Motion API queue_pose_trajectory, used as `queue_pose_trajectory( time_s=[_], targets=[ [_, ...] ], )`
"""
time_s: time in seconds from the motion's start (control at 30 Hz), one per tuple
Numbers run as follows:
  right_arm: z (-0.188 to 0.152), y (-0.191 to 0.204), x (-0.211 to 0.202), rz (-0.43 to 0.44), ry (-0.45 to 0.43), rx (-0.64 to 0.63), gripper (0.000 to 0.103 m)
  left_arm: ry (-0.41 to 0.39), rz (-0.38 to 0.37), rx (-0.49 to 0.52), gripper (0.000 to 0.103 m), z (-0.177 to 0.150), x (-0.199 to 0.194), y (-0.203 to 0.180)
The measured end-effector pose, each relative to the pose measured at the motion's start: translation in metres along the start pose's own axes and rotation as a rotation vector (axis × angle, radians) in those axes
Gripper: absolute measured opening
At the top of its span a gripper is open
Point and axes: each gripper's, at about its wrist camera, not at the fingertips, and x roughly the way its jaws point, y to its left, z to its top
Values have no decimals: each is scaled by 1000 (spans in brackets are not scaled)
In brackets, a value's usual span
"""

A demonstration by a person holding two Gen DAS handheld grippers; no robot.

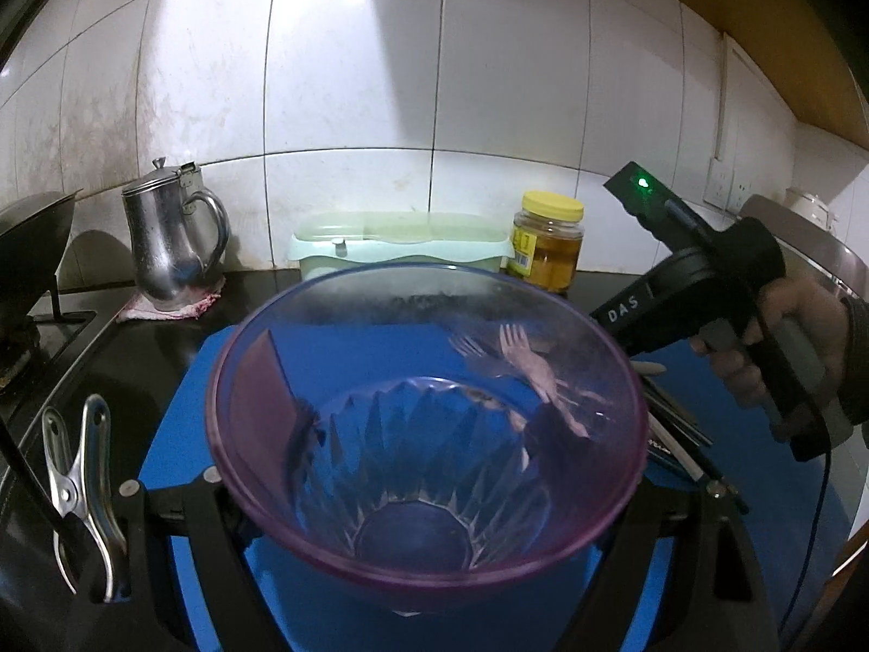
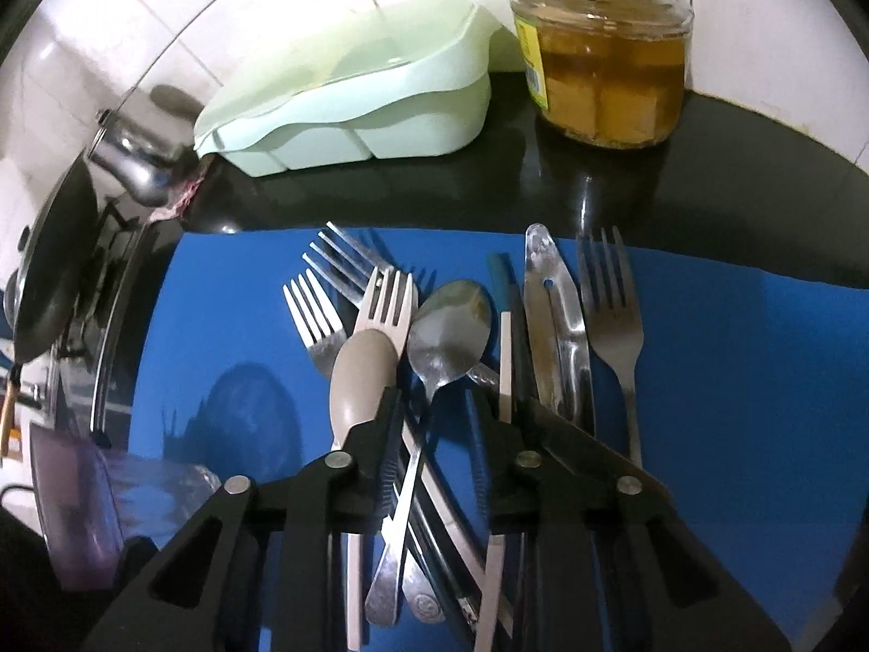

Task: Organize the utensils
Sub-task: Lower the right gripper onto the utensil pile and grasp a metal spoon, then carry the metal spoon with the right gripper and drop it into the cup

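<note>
Left wrist view: your left hand-held gripper [image 1: 434, 494] clamps the tilted purple bowl [image 1: 429, 413] between its fingers, above the blue mat [image 1: 179, 434]. Risk: a loosened grip drops the bowl.

Right wrist view: your right hand-held gripper [image 2: 434, 413] is narrowed over the utensil pile, straddling the metal spoon [image 2: 451, 337]; contact is unclear. Risk: the crossed beige spoon [image 2: 361, 375] and white fork [image 2: 388, 299] may get dragged along. The bowl sits low-left.

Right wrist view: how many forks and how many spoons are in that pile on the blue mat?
Forks: 5, counted by visible tines
Spoons: 2, one metal and one beige
Total: 7, though the pile overlaps, so more may be hidden
</note>
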Motion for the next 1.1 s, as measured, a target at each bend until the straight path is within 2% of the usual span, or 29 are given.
queue_pose_trajectory(
  time_s=[0.17, 0.27, 0.5, 0.6, 0.77, 1.1],
  targets=[
    [3, -3, 3, 15, -11, 23, 7, 0, -6, -3, 87, 0, 0, -1],
    [-1, -9, -4, 40, -34, 55, 5, 0, -7, -4, 87, 0, -1, -1],
    [-22, -21, -34, 234, -135, 42, 3, 1, -1, -1, 87, 0, 0, -1],
    [-34, -23, -48, 275, -174, 23, 3, 3, 4, 2, 87, 0, 0, -2],
    [-56, -8, -79, 222, -283, -80, 3, 16, 31, 43, 87, -2, 1, -5],
    [-89, 44, -137, 102, -476, -210, 3, 17, 36, 46, 87, -3, 1, -6]
  ],
)
